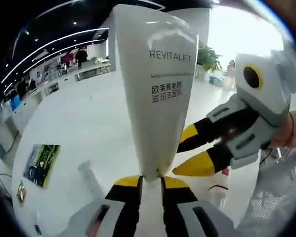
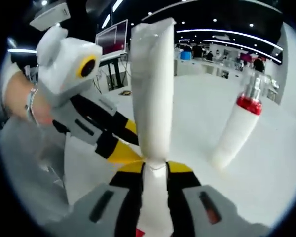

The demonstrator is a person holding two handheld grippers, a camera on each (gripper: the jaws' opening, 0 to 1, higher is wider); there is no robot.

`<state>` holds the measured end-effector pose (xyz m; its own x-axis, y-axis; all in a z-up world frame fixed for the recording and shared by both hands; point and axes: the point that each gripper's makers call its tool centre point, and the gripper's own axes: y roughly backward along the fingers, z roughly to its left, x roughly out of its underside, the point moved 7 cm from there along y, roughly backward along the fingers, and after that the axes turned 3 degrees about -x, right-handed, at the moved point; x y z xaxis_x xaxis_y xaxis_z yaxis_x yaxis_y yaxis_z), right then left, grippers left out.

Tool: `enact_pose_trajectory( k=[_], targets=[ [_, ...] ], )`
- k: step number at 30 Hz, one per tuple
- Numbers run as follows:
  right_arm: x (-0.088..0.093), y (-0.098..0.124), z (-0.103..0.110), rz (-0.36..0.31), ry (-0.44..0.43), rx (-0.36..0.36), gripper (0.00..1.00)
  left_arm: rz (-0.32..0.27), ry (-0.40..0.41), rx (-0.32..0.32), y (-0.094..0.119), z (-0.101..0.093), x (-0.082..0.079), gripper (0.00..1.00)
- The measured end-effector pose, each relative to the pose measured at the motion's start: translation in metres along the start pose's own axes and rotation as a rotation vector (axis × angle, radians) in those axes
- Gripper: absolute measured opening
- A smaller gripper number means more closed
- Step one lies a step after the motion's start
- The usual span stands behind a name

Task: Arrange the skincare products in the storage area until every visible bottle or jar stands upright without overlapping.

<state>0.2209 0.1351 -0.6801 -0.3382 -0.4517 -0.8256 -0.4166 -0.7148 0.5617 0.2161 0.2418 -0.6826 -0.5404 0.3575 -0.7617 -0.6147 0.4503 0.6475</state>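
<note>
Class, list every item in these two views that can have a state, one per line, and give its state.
White REVITALIFT tube: held off the table, cap end down, wide crimped end up.
Left gripper: shut on the tube's cap end.
Right gripper: shut on the same cap end.
Red-collared pump bottle: standing on the white table, free.

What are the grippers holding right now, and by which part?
Both the left gripper and the right gripper pinch the white REVITALIFT tube at its narrow lower end.
</note>
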Motion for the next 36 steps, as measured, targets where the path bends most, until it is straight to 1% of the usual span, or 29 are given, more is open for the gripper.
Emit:
enact_pose_trajectory(
  k=[2,8,12,14,19,24,27,33,34,36],
  targets=[
    [0.000,-0.001,-0.006,0.001,-0.005,0.008,0.18,-0.005,0.008,-0.003,-0.004,0.001,-0.003,0.16],
    [-0.003,-0.005,-0.019,0.012,-0.001,0.033,0.18,-0.012,0.069,-0.019,-0.018,0.004,-0.011,0.16],
    [-0.006,-0.007,-0.025,0.014,0.002,0.046,0.18,-0.011,0.082,-0.028,-0.022,0.006,-0.013,0.16],
    [-0.008,-0.008,-0.028,0.016,-0.001,0.052,0.18,-0.017,0.099,-0.035,-0.024,0.008,-0.015,0.16],
    [-0.009,-0.010,-0.035,0.013,-0.023,0.082,0.18,-0.011,0.137,-0.042,-0.031,0.013,-0.019,0.16],
    [-0.010,-0.012,-0.042,0.010,-0.049,0.117,0.18,-0.012,0.133,-0.064,-0.041,0.016,-0.026,0.15],
    [-0.012,-0.015,-0.046,0.014,-0.054,0.127,0.18,-0.013,0.146,-0.066,-0.045,0.018,-0.030,0.15],
    [-0.009,-0.016,-0.056,0.039,-0.122,0.163,0.17,-0.003,0.189,-0.081,-0.053,0.019,-0.032,0.15],
    [-0.009,-0.015,-0.058,0.037,-0.139,0.176,0.17,-0.003,0.191,-0.084,-0.054,0.018,-0.031,0.15],
    [-0.010,-0.015,-0.058,0.024,-0.160,0.168,0.17,-0.003,0.192,-0.087,-0.055,0.018,-0.030,0.15]
  ],
)
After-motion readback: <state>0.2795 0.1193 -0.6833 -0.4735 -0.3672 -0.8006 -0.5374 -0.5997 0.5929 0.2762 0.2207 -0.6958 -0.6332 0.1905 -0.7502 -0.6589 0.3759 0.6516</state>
